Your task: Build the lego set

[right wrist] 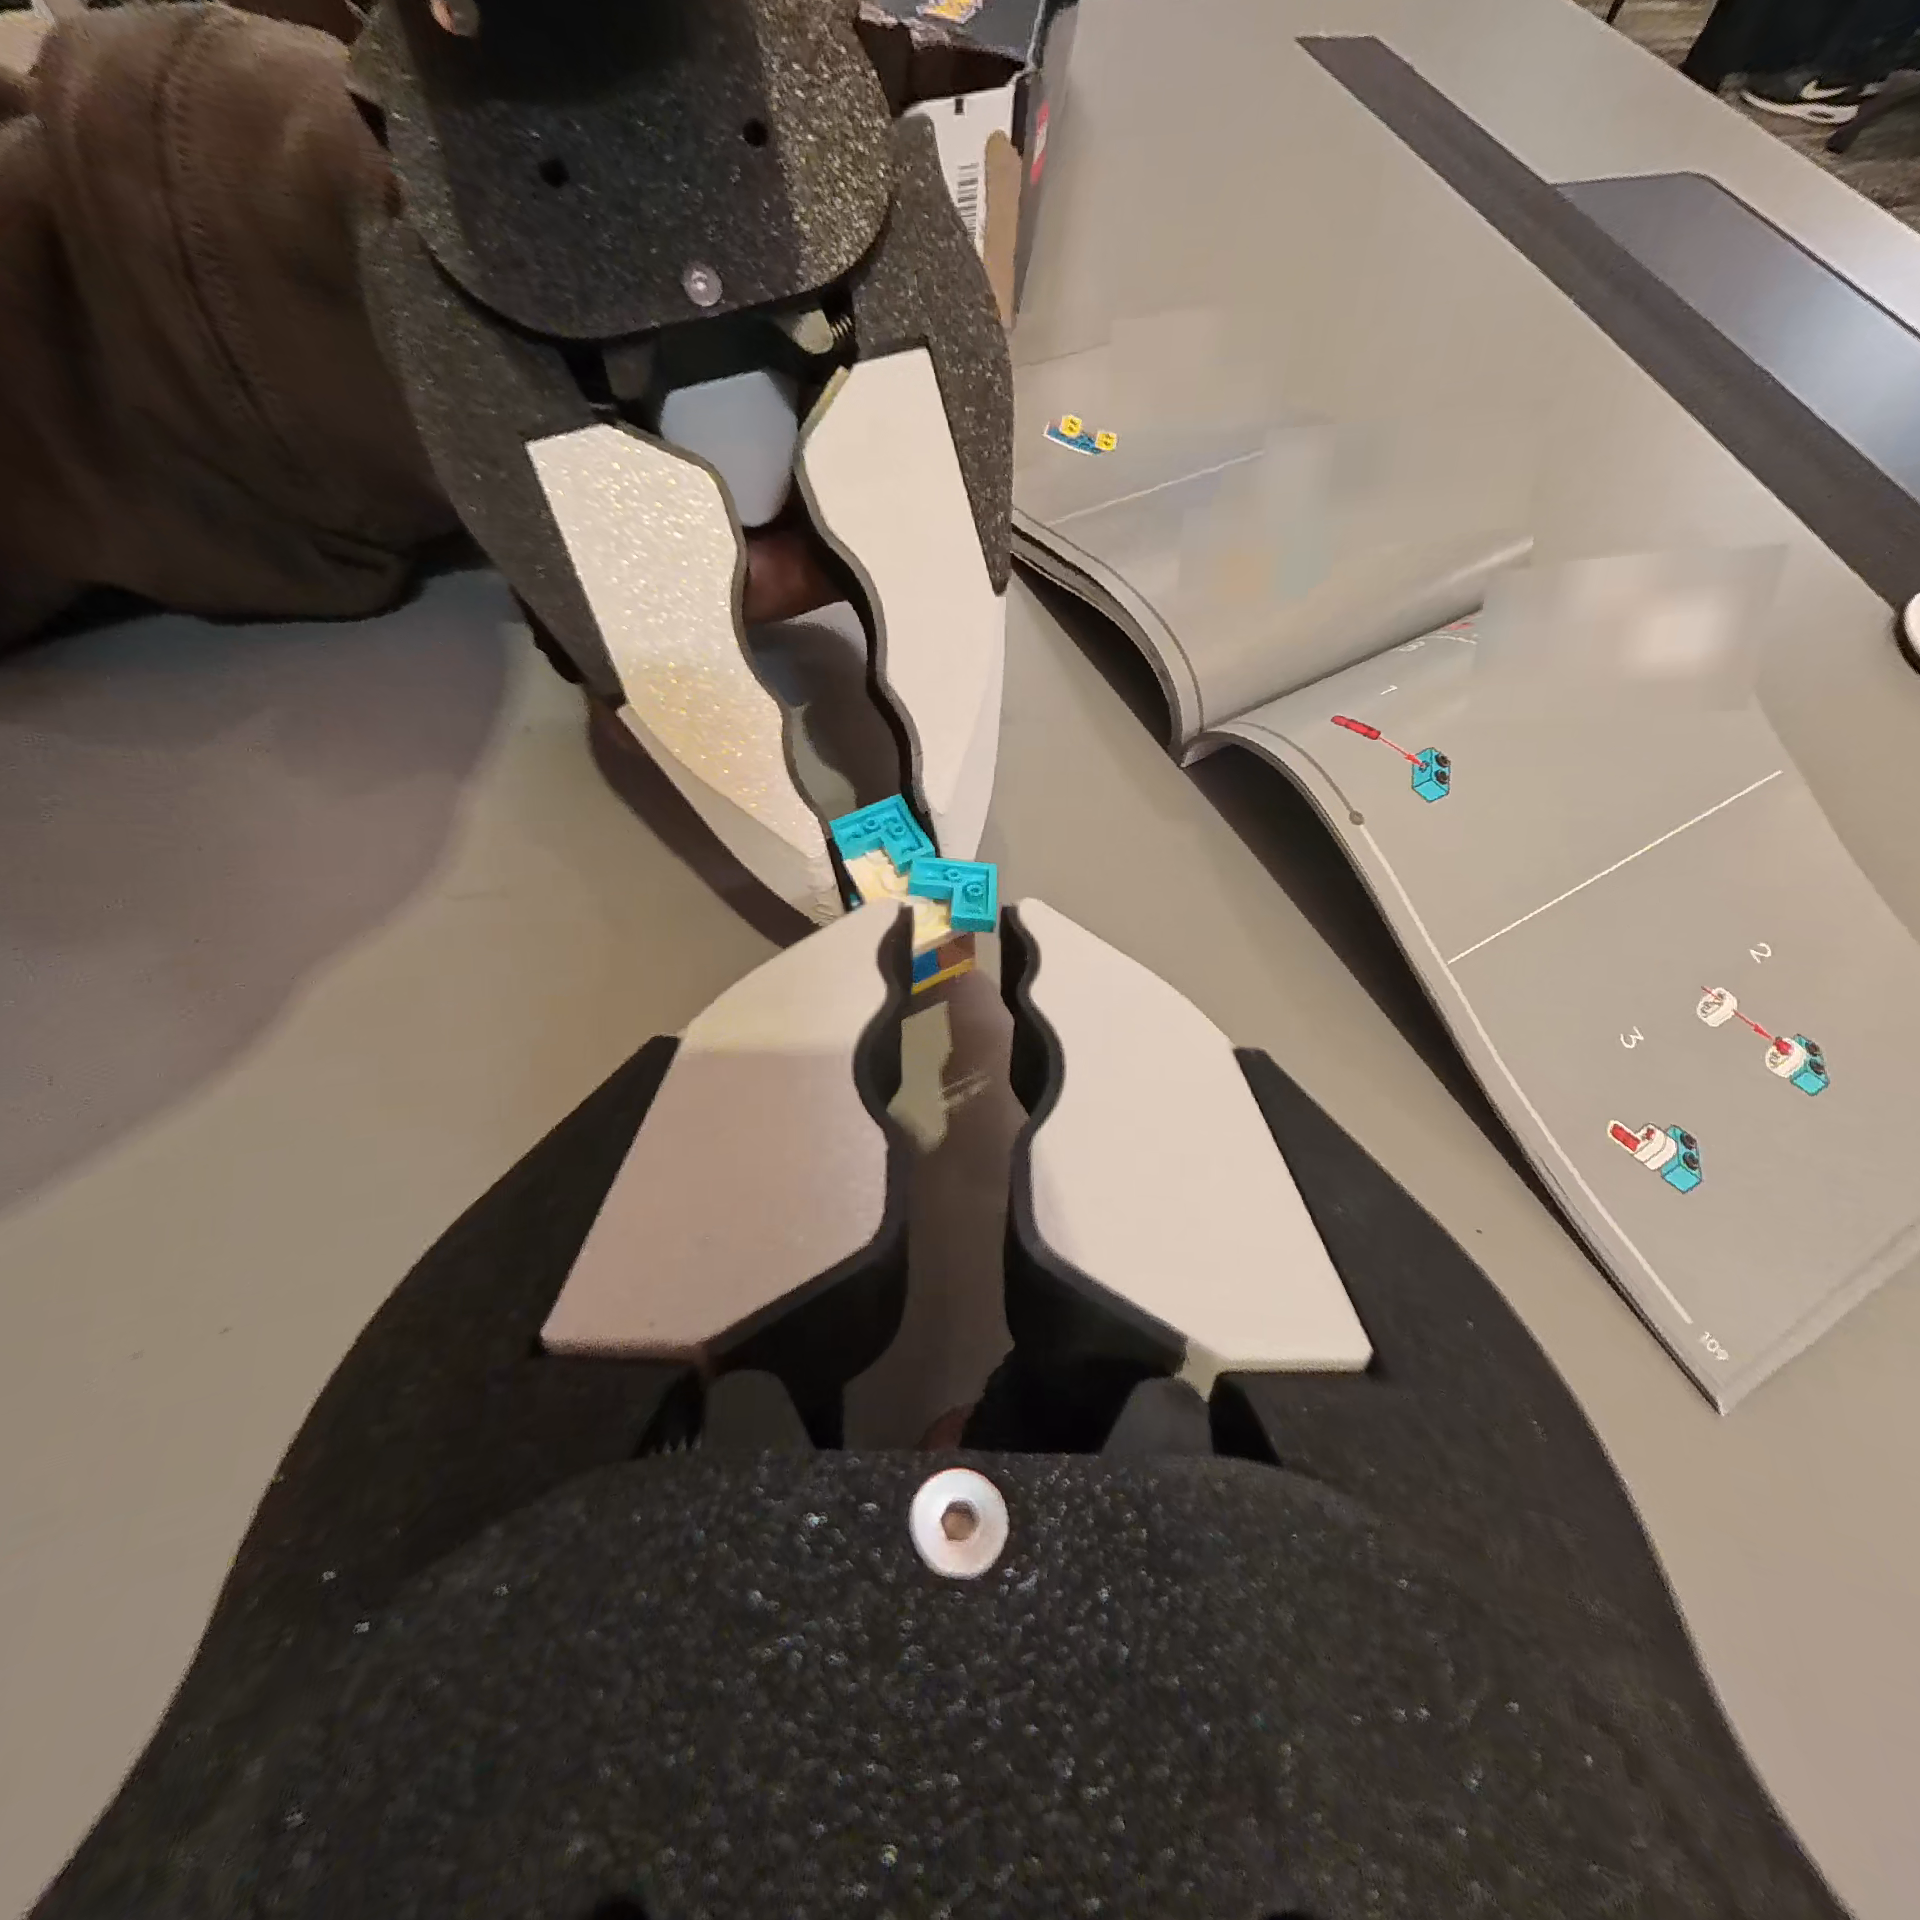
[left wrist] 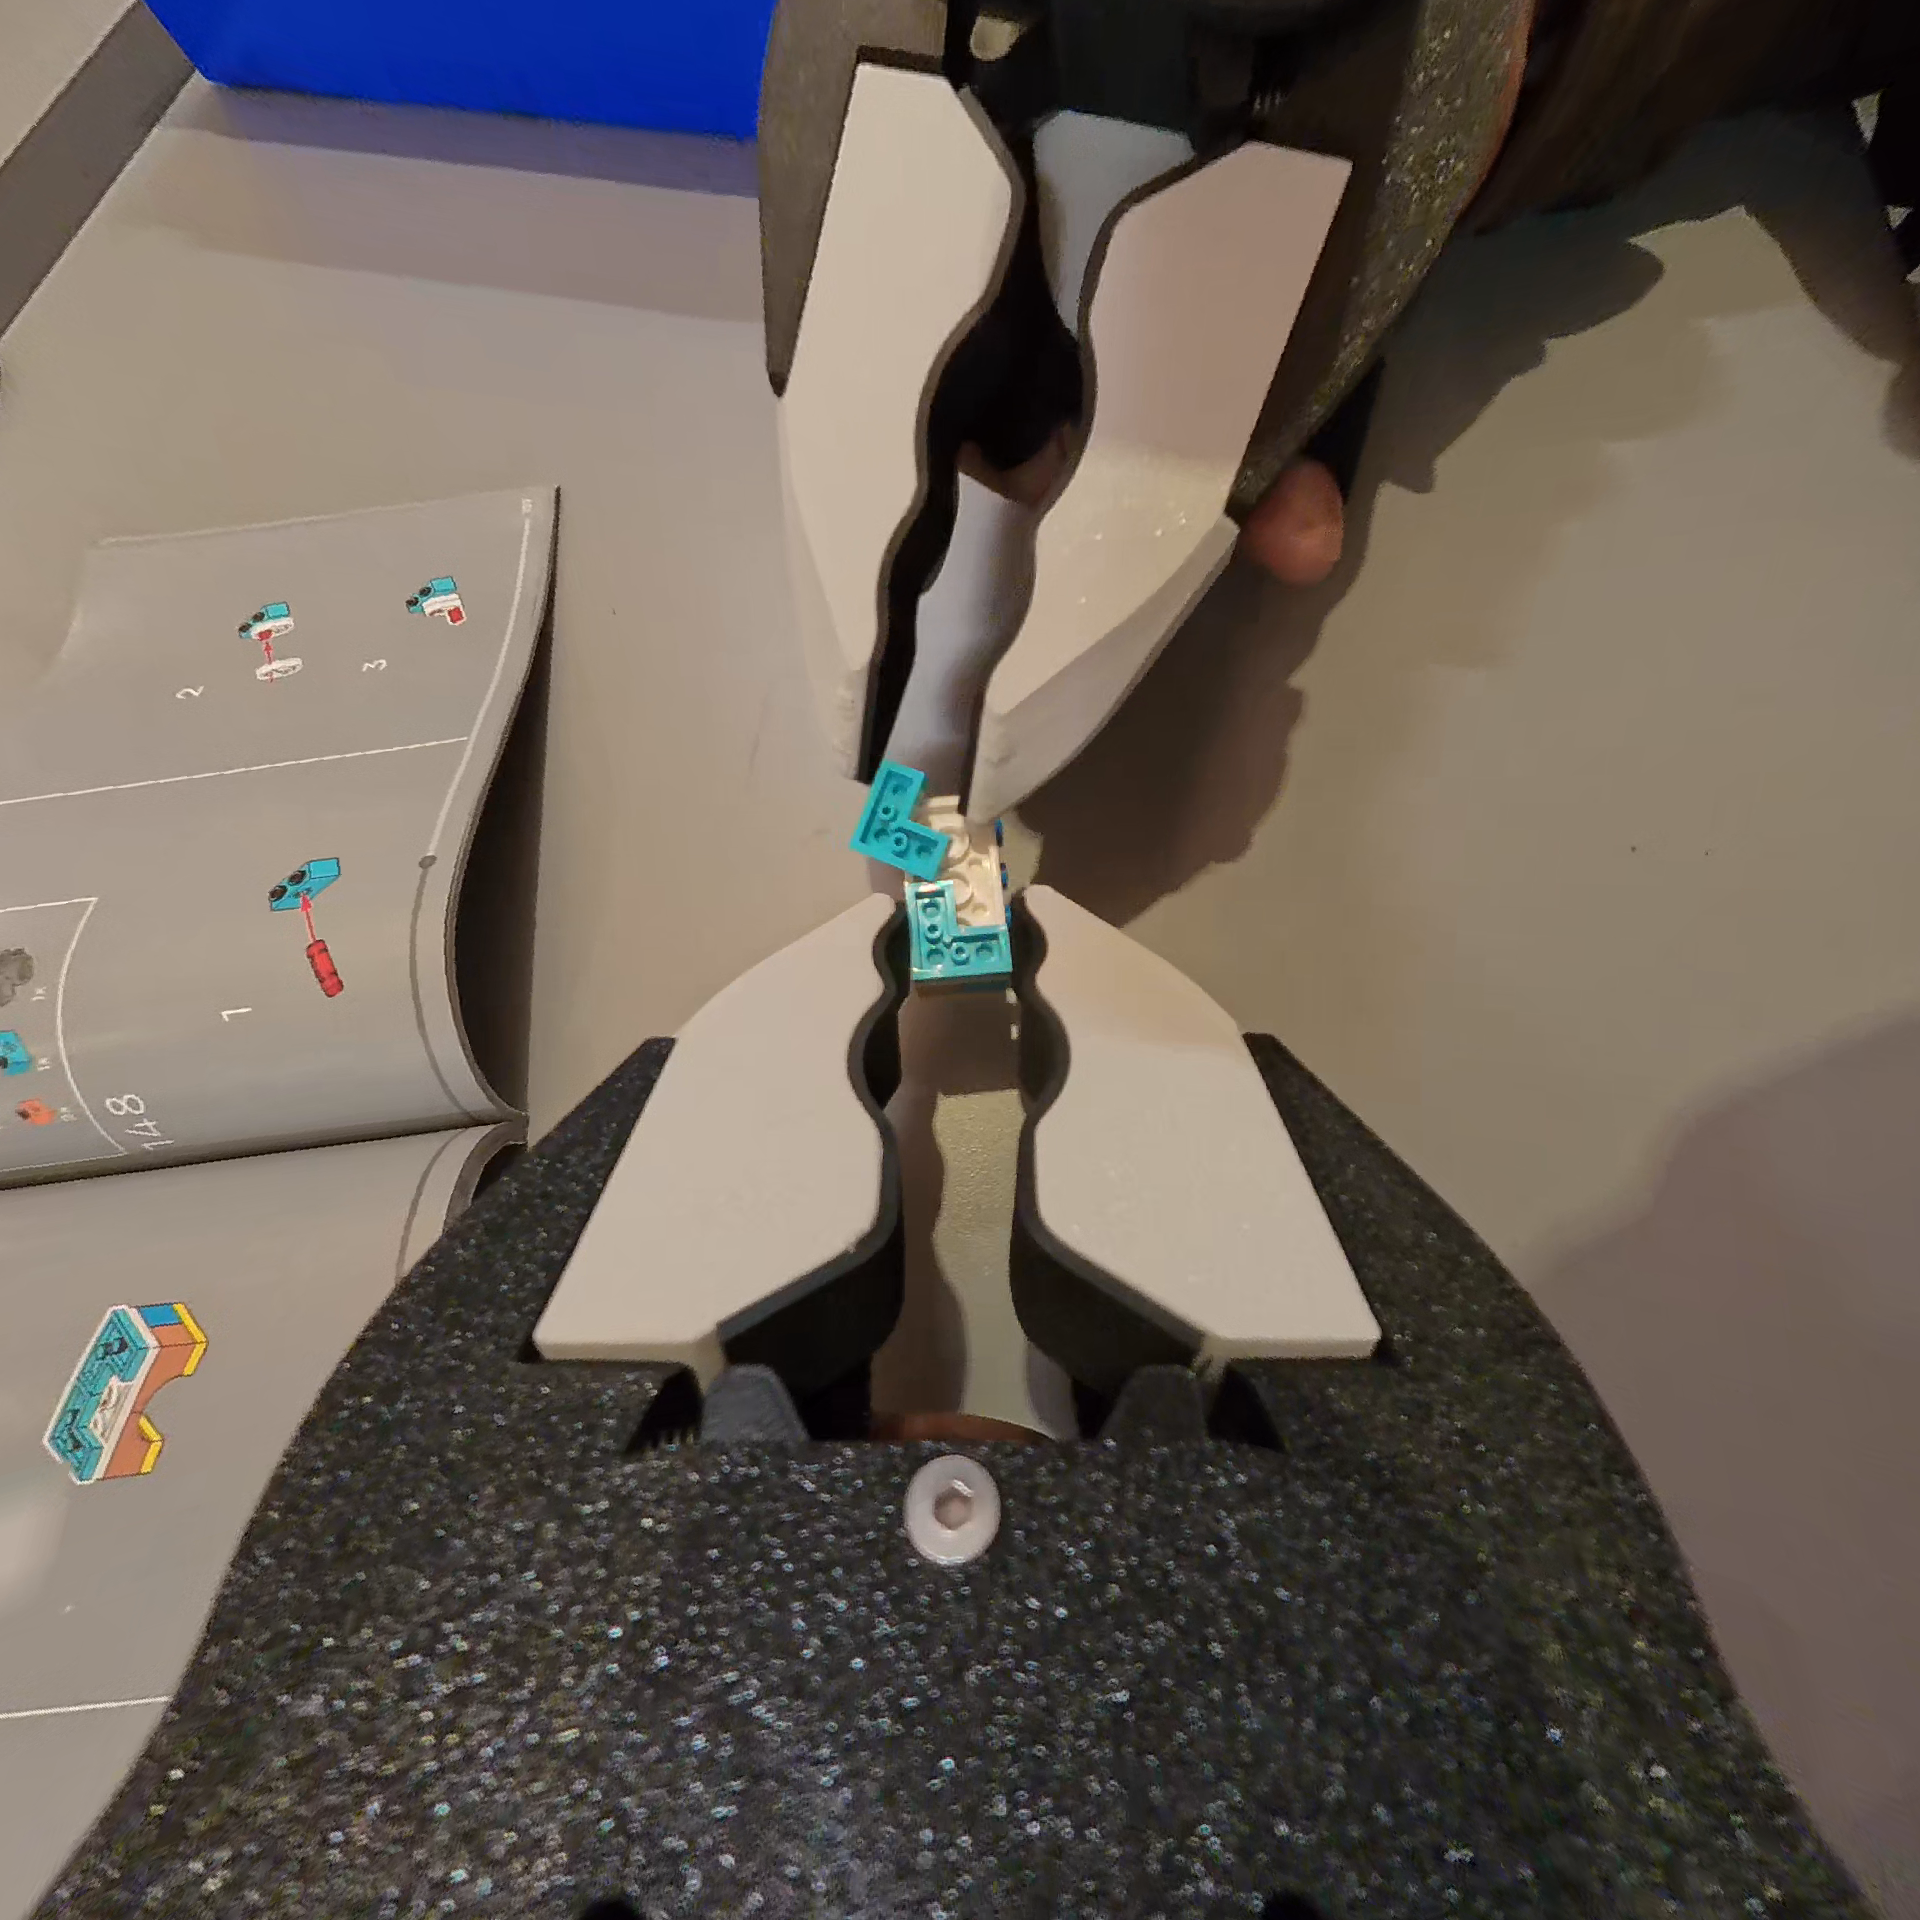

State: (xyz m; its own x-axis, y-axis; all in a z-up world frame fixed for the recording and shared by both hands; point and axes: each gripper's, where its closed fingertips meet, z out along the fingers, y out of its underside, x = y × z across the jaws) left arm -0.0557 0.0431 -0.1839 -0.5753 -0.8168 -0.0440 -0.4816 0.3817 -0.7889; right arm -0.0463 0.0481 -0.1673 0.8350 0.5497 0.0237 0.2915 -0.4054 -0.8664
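Observation:
My left gripper (left wrist: 956,920) is shut on a small lego assembly (left wrist: 971,883), white on top, with a teal L-shaped plate (left wrist: 956,945) seated at the near end. It holds the assembly above the grey table. My right gripper (left wrist: 925,795) comes in from the far side. Its tips hold a second teal L-shaped plate (left wrist: 894,821), tilted over the assembly's white top. In the right wrist view, my right gripper (right wrist: 956,914) has that tilted plate (right wrist: 956,888) at its tips. The assembly's brown, blue and yellow side (right wrist: 940,961) shows below, and the left gripper (right wrist: 888,862) is opposite.
An open instruction booklet (left wrist: 312,831) lies on the table to the left, and shows at the right in the right wrist view (right wrist: 1558,935). A blue bin (left wrist: 468,52) stands at the far left. A cardboard lego box (right wrist: 997,156) and a person's brown sleeve (right wrist: 156,312) are behind. My two grippers' fingertips are within a few centimetres of each other.

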